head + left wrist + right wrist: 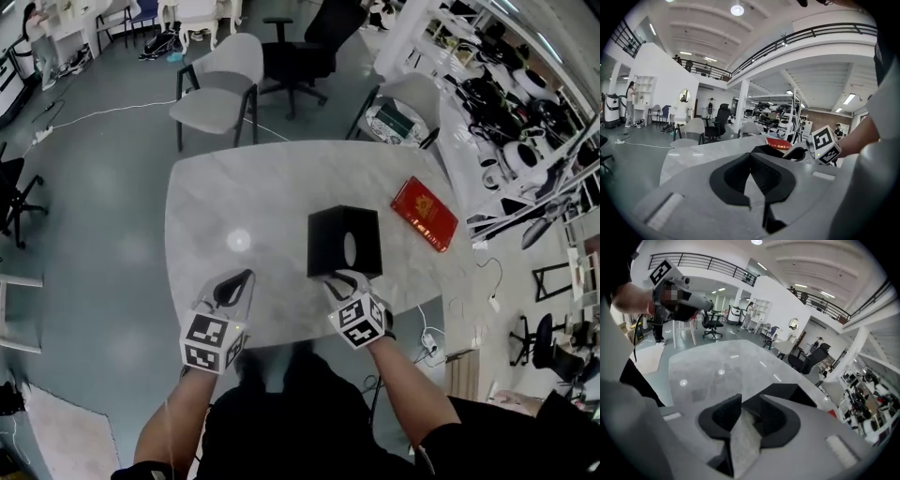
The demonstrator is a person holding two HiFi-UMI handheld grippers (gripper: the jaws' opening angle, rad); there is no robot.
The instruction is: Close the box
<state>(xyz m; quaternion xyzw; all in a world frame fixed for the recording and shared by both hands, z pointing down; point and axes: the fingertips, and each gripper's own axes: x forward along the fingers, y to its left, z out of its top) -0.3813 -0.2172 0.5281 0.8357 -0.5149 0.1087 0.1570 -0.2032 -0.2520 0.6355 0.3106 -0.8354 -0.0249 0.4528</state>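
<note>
In the head view the black box [344, 242] sits near the middle of the marble table [216, 206] with its top lying flat, seemingly already closed. The right gripper [345, 278] is right at its near edge, well placed to press the lid, while the left gripper [247, 276] is well off to the side, clear of the work. The left gripper view shows that gripper's jaws together on nothing above the tabletop, so it looks idle. The right gripper view shows jaws apart with only tabletop between them and the box's corner just past the tips, so it grips nothing.
</note>
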